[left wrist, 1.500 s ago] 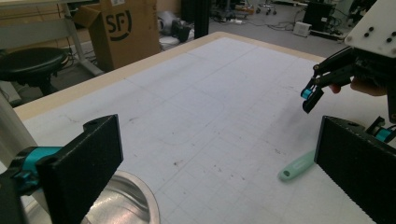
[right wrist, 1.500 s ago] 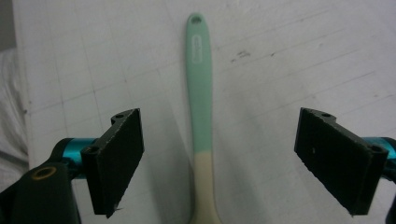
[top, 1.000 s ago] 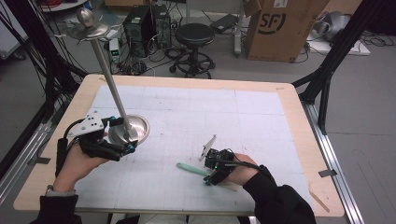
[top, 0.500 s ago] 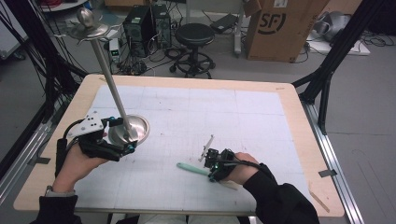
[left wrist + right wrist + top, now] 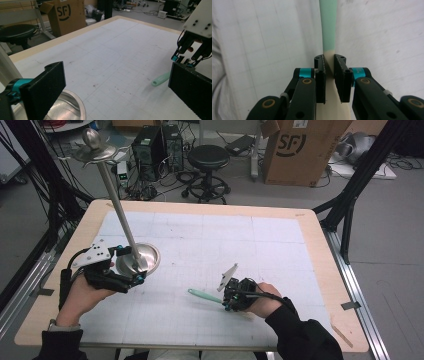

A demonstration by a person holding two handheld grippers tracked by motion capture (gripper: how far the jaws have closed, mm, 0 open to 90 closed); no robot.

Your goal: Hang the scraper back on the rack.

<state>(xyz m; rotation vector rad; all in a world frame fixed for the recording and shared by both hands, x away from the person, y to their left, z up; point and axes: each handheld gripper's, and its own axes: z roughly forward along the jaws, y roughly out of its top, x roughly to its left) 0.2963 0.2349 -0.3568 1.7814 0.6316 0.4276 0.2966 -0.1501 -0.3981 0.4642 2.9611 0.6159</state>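
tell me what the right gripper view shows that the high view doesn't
Right gripper view: close up, the right gripper has just been closing its jaws, which pinch the cream part of the green-handled tool just below where the green begins. High view: the tall metal stand, the left gripper at its round base, and the wooden table. Both: the tool, the right gripper and the white gridded mat.

stand base left on the table, spatula to its right.
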